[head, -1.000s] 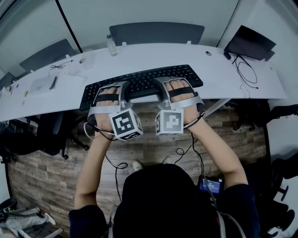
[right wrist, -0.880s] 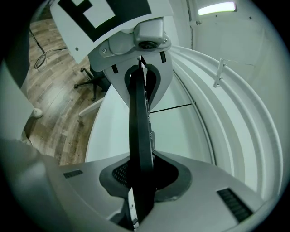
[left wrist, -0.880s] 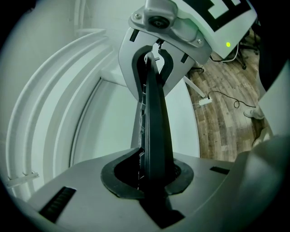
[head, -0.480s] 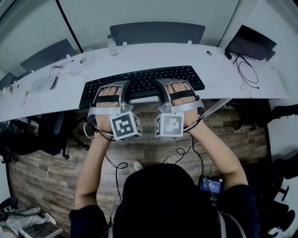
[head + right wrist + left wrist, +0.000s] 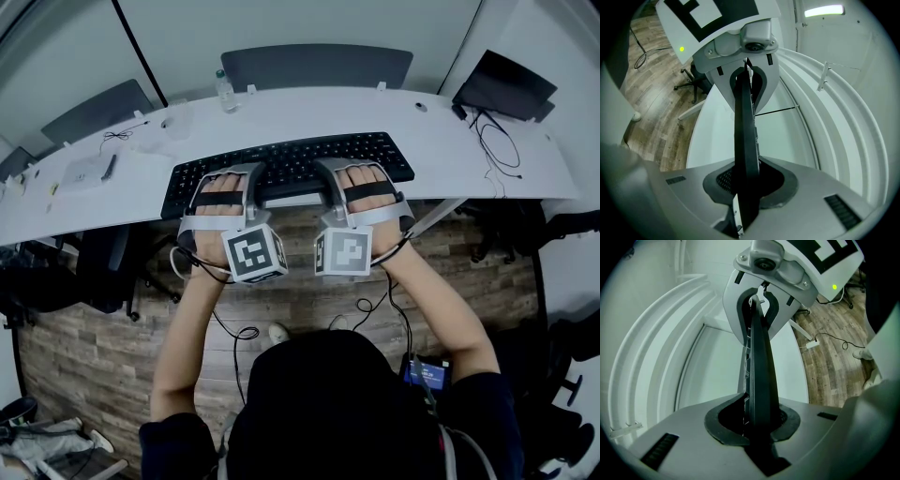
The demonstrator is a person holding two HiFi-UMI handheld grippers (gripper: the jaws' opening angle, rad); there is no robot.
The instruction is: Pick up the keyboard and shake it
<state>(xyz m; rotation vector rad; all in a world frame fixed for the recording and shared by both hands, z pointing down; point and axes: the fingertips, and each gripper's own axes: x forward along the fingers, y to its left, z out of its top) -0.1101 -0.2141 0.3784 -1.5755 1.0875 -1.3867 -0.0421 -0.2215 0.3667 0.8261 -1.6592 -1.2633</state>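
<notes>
A black keyboard (image 5: 291,164) is held lengthwise just over the front edge of the white desk (image 5: 469,159). My left gripper (image 5: 247,180) clamps its near edge left of the middle, and its jaws are closing on it. My right gripper (image 5: 330,176) is shut on the same edge right of the middle. In the left gripper view the keyboard (image 5: 759,366) runs edge-on out of my left gripper (image 5: 757,423) toward the right gripper's body (image 5: 787,268). In the right gripper view the keyboard (image 5: 744,122) stands edge-on in my right gripper (image 5: 746,185).
A water bottle (image 5: 224,91) stands at the desk's back edge. A white device (image 5: 84,171) and a cable lie at the left. A black laptop (image 5: 503,86) and coiled cables (image 5: 497,142) are at the right. Chairs (image 5: 314,66) stand behind the desk, wooden floor below.
The keyboard and both grippers have shifted slightly to the right and a little away from me. Both grips stay on the near edge.
</notes>
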